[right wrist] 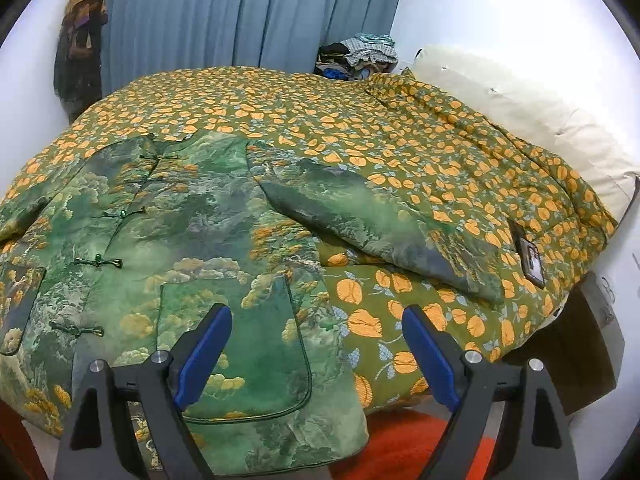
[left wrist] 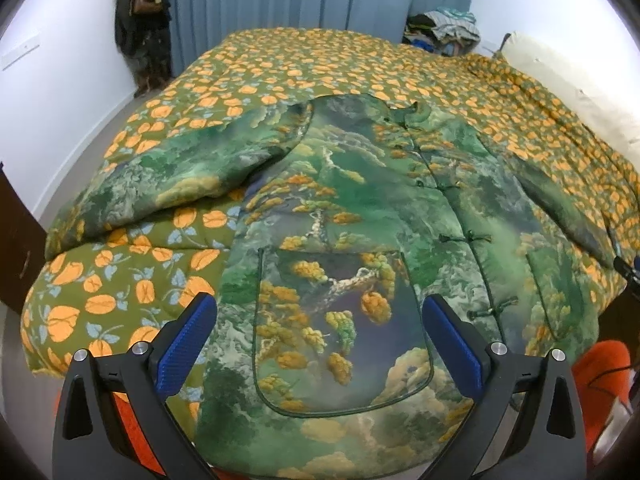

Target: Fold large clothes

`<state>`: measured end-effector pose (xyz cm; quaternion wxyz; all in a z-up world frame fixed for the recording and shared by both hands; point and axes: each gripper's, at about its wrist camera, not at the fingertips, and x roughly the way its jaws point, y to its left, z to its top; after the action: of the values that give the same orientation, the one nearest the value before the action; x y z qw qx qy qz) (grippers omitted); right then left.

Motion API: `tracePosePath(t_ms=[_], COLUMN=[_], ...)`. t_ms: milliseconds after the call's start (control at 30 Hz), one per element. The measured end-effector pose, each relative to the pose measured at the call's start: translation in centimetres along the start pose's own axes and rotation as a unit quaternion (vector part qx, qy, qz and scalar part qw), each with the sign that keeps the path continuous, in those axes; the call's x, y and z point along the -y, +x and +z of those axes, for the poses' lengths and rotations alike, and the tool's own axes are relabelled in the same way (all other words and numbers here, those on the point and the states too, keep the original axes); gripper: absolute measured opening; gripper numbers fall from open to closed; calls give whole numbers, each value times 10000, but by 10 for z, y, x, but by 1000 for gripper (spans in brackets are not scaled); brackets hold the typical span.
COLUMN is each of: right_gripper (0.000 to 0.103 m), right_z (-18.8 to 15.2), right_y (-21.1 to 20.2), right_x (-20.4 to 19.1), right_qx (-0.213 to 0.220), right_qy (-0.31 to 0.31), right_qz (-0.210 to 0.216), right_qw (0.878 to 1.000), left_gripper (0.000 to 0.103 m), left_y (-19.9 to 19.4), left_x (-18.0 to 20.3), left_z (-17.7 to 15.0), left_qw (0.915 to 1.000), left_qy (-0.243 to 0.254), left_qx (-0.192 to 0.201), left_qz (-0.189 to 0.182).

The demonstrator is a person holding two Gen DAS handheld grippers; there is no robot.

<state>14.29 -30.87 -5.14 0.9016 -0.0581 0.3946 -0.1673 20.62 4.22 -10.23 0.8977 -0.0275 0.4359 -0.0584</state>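
On the bed [left wrist: 120, 292], jacket [left wrist: 360, 208] hem cut off, phone [right wrist: 530, 258] blurred

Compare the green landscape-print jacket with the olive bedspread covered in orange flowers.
The green landscape-print padded jacket shows trees and clouds; the olive orange-flowered bedspread repeats one small motif. The jacket lies spread on top, covering only part; the bedspread covers the whole bed. The jacket has knot buttons and pockets; the bedspread has none. Both look quilted.

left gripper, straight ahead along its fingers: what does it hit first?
Likely the jacket: the open left gripper points down at its patch pocket, nothing between. Depth is hard to judge.
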Motion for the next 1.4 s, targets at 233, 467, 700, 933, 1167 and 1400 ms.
tracePosePath(t_ms=[233, 467, 700, 933, 1167, 1400], right_gripper=[89, 89, 89, 89, 89, 89], right_z=[2, 4, 4, 2, 1, 1], right_y=[-2, -2, 0, 4, 5, 7], right_x=[2, 1, 0, 1, 1, 4], right_qx=[42, 30, -5, -118, -135, -186], right_qy=[5, -36, -57, -57, -73, -40], right_qz=[-94, -170, -271, -332, -369, -378], right_qw=[9999, 9998, 9996, 9994, 9992, 9991], left_gripper=[102, 102, 102, 102, 102, 102], left_y=[1, 8, 9, 11, 13, 14], left_x=[2, 8, 11, 10, 11, 11], left_z=[-2, -7, -9, -10, -11, -12], left_qw=[10000, 9999, 9999, 9999, 9998, 9998], left_qy=[-41, 46, 96, 27, 44, 38], left_qx=[-1, -86, -110, -163, -193, -214], left_qz=[17, 75, 46, 24, 22, 19])
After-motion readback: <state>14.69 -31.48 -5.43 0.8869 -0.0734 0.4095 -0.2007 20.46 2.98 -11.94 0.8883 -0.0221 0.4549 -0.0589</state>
